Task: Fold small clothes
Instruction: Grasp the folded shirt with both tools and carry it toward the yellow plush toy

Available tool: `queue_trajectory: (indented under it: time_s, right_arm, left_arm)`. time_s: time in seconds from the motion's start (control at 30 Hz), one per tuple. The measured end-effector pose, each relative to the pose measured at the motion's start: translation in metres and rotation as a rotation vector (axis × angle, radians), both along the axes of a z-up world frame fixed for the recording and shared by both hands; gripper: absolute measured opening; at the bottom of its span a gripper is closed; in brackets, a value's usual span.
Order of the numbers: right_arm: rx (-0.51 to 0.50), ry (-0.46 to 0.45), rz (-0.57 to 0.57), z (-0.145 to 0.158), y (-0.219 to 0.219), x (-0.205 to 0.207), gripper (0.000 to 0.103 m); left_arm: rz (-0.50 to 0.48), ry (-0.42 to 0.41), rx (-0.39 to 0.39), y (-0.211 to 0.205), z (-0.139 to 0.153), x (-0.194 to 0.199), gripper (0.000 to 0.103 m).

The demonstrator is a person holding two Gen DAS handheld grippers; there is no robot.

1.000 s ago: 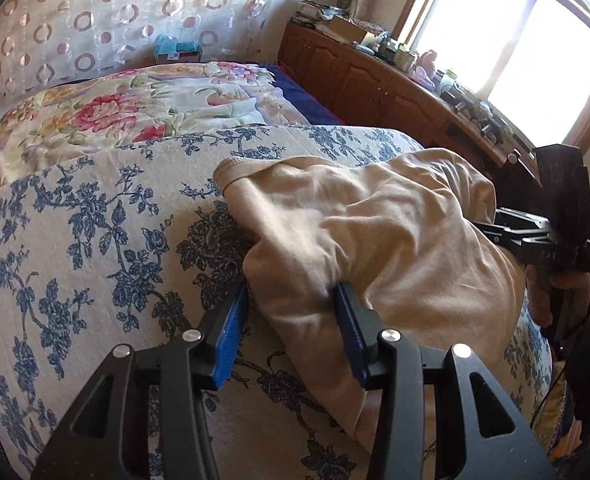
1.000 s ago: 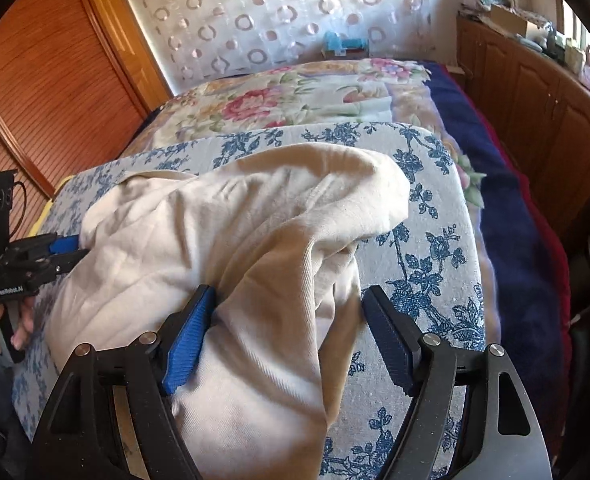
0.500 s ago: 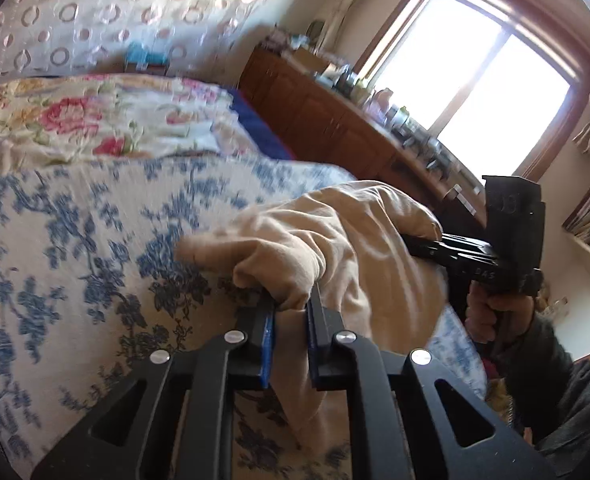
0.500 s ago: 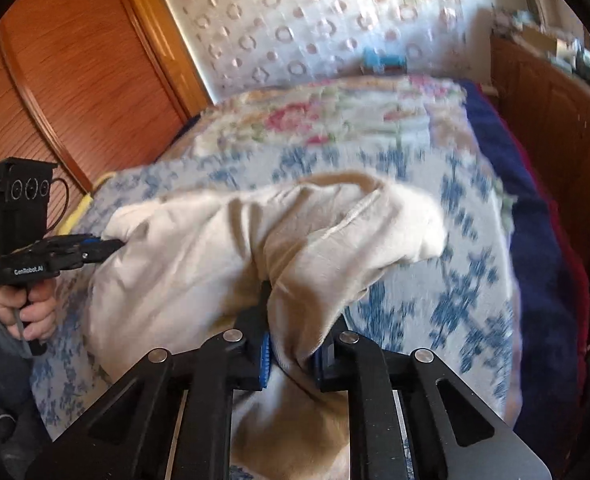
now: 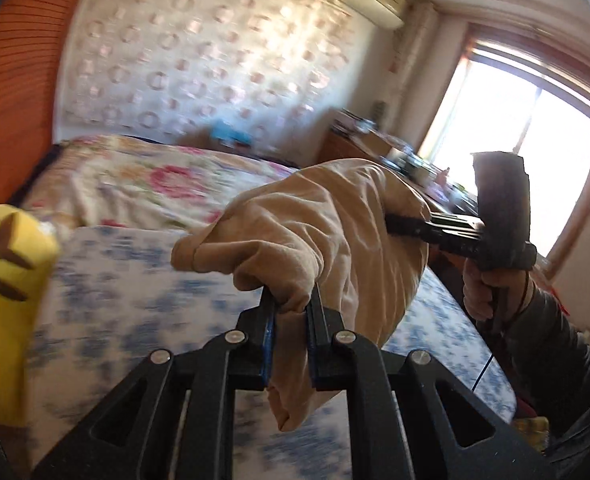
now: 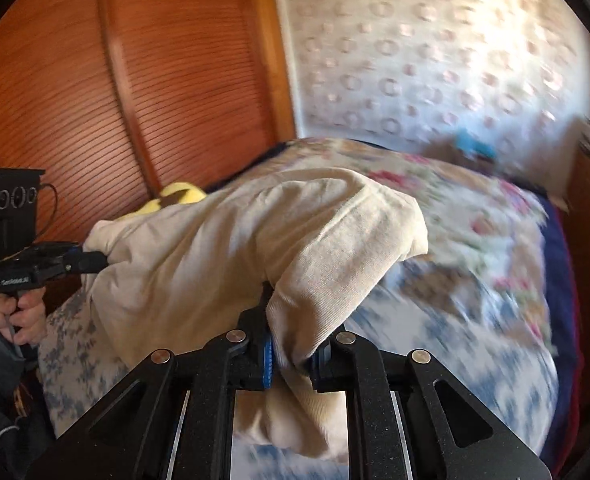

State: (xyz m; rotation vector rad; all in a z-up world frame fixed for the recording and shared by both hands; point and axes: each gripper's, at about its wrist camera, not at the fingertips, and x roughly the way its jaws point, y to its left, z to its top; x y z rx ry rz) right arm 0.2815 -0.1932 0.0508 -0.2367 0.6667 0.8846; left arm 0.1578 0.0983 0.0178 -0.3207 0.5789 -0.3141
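Left gripper (image 5: 291,320) and right gripper (image 6: 291,344), jaws clenched on opposite edges of the beige garment (image 6: 223,252), which hangs stretched between them above the bed (image 6: 455,344); yellow cushion (image 5: 7,280) beyond, then patterned wall (image 6: 435,60).

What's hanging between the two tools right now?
Only the beige garment, stretched from the left tool to the right tool, both clamped on it. The right wrist view shows this best.

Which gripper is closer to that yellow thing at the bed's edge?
Left. The left gripper holds the beige garment nearer the yellow thing; the right gripper grips the garment's far end.
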Motion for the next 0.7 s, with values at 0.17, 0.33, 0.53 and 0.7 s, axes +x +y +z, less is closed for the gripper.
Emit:
queue_trajectory:
  time_s: [0.17,0.33,0.53,0.7]
  right_arm:
    - [-0.056,0.005,0.143,-0.009,0.105,0.026,0.010]
    - [-0.142,0.000,0.260,-0.029,0.202,0.045,0.010]
    - [-0.214,0.001,0.355,-0.057,0.283,0.051,0.009]
    - [-0.229,0.019,0.367,-0.073,0.317,0.061,0.009]
  left_arm:
    - [0.137,0.020,-0.020,0.057,-0.024,-0.016,0.009]
    - [0.229,0.071,-0.034,0.099,-0.058,-0.019,0.009]
    - [0.278,0.105,-0.055,0.125,-0.084,-0.027,0.009]
    - [0.298,0.148,-0.058,0.135,-0.098,-0.024,0.009]
